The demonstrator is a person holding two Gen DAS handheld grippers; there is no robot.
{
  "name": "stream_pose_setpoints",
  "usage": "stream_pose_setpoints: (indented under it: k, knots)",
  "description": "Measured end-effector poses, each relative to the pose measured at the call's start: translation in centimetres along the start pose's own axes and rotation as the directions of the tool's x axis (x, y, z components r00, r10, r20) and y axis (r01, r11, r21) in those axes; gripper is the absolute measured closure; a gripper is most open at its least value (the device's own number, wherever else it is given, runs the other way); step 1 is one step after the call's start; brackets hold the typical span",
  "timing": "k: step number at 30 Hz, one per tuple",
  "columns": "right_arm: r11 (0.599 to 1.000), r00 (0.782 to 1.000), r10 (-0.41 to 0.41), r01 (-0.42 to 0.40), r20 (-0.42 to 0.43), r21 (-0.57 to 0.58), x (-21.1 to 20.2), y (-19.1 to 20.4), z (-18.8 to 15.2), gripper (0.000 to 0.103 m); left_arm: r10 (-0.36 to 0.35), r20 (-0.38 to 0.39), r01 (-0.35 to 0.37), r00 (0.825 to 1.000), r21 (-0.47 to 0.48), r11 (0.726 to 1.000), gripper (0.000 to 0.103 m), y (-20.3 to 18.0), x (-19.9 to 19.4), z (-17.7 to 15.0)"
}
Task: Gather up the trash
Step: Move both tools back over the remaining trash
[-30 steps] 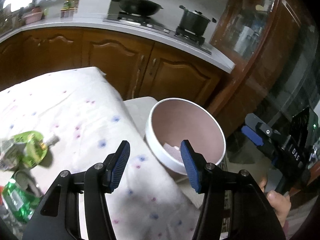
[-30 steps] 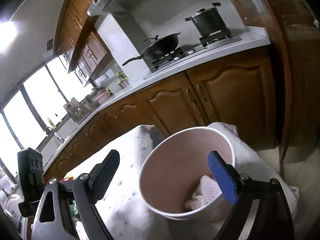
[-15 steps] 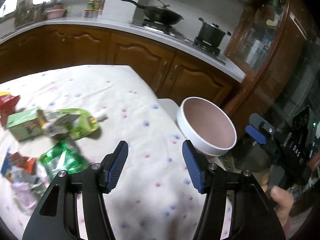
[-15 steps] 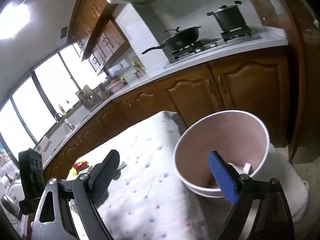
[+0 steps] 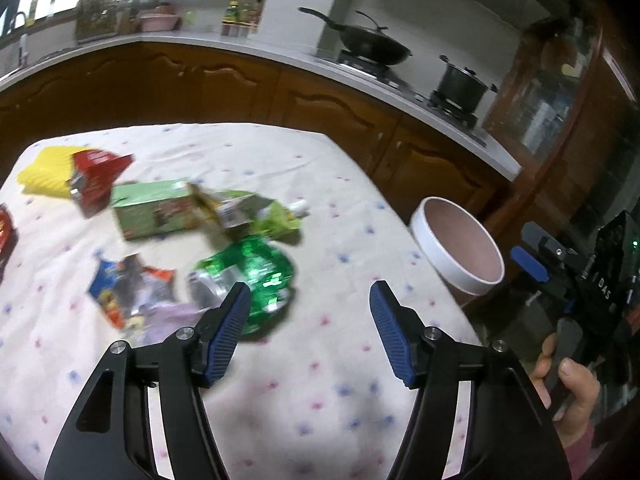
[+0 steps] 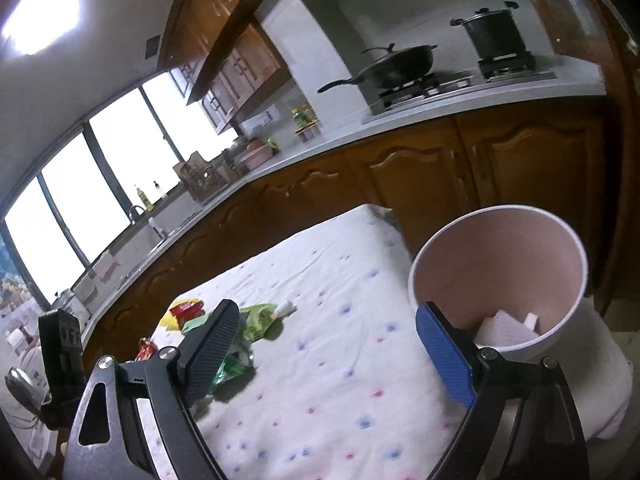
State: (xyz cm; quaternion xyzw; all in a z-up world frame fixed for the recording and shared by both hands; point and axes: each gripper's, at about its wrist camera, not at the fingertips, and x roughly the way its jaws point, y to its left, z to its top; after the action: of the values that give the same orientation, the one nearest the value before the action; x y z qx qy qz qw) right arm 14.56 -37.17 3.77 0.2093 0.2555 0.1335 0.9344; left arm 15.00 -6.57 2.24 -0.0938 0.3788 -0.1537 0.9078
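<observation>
- Since the earlier frames the left gripper (image 5: 310, 334) has swung away from the white bin (image 5: 456, 254), which now sits at the right of the left wrist view, while more litter has come into sight at the left and centre.
- Its blue-padded fingers (image 5: 226, 340) stand wide apart, holding nothing, above the dotted tablecloth (image 5: 280, 400).
- Trash lies spread over the cloth: a crumpled green wrapper (image 5: 256, 276) just above the left finger, a green carton (image 5: 156, 214), a red box (image 5: 96, 182) touching a yellow bag (image 5: 46, 172), and a blue-and-red wrapper (image 5: 124, 292).
- Printing on the packets is too blurred to read.
- At right in the same view, the right gripper (image 6: 324, 356) body shows white letters, perhaps "DAS".
- Seen from its own camera, the right gripper is likewise spread and empty, and the bin's rim lies behind its right finger.
- White paper scraps (image 6: 506, 326) lie inside the bin.
- A black wok (image 6: 396, 66) and a pot (image 6: 494, 34) sit on the stove at upper right.
</observation>
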Motion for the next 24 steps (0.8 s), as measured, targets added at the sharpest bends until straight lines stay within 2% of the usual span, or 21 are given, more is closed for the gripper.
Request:
stream_pose_setpoints:
  k: [10, 24]
  knots:
    - [0.997, 0.996, 0.056, -0.06, -0.071, -0.048, 2.1, 3.7, -2.1, 0.011, 0.075, 0.025, -0.072, 0.997, -0.076, 0.995, 0.034, 5.1, -2.7, -1.5]
    - [0.987, 0.983, 0.102, -0.119, -0.152, -0.111, 5.1, 8.0, -3.9, 0.011, 0.082, -0.002, -0.081, 0.997, -0.125, 0.989, 0.032, 8.5, -3.4, -2.9]
